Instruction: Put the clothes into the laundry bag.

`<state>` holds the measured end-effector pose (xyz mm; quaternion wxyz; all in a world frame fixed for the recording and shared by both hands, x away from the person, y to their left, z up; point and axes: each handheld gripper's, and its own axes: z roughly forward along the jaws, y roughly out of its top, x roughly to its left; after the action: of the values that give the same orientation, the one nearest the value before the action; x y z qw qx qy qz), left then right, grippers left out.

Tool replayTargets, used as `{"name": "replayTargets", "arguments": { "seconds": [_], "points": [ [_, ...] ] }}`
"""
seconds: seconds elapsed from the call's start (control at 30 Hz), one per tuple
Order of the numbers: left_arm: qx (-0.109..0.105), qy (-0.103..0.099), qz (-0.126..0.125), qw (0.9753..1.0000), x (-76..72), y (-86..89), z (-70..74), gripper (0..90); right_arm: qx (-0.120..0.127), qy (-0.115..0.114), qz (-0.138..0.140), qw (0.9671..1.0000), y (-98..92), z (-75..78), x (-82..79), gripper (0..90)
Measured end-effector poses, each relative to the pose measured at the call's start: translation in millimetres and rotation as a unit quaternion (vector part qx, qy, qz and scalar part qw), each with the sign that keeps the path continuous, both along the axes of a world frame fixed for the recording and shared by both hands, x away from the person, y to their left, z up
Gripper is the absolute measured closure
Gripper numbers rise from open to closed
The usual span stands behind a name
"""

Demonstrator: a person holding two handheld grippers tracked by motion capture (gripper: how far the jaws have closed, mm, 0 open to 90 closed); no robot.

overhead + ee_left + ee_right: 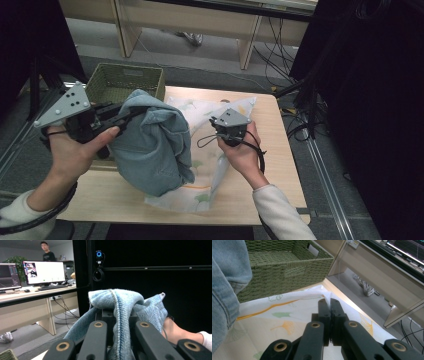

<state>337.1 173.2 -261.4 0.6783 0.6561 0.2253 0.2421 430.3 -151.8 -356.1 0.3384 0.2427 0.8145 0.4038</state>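
A blue denim garment (150,145) hangs bunched above the table, and my left gripper (139,112) is shut on its upper fold. From that gripper's own camera, the denim (120,302) drapes over and between the black jaws of the left gripper (119,315). Under the denim lies a white cloth with a yellow and green leaf print (200,195). My right gripper (216,121) is shut on that cloth's far edge. In the right gripper view the gripper (329,303) pinches the white cloth (287,315), with the denim (227,285) at the left.
A green woven basket (125,80) stands at the table's far left corner, just beyond the cloth; its near wall (279,270) is close ahead of the right gripper. The wooden table (280,165) shows bare at the right. Desks and cables lie beyond.
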Motion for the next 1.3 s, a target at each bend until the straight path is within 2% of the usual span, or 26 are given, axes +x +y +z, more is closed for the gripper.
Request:
{"name": "replayTargets", "arguments": {
  "seconds": [0.27, 0.37, 0.73, 0.97, 1.13, 1.3],
  "points": [
    [0.003, -0.002, -0.004, 1.0000, 0.9, -13.7, -4.3, 83.3, 0.004, 0.008, -0.003, 1.0000, 1.7, -0.6, -0.3, 89.9],
    [0.011, 0.005, -0.011, 0.9999, 1.6, -18.8, -8.5, 83.3, 0.001, 0.005, -0.001, 1.0000, 0.7, 0.0, 0.7, 89.9],
    [0.029, 0.019, -0.022, 0.9992, 4.6, -33.4, -19.4, 83.3, 0.018, 0.027, -0.016, 0.9994, 3.7, 2.0, 1.6, 90.0],
    [0.039, 0.030, -0.022, 0.9985, 8.9, -39.6, -25.1, 83.3, 0.028, 0.021, -0.010, 0.9994, 7.1, 4.3, 0.5, 90.0],
    [0.043, 0.033, -0.015, 0.9984, 13.4, -43.2, -26.1, 83.3, 0.034, 0.018, -0.008, 0.9992, 8.3, 6.3, -0.1, 90.0],
    [0.033, 0.030, 0.009, 0.9990, 19.0, -40.5, -23.0, 83.2, 0.042, 0.017, -0.012, 0.9989, 8.0, 7.8, -0.8, 90.0]
  ]
}}
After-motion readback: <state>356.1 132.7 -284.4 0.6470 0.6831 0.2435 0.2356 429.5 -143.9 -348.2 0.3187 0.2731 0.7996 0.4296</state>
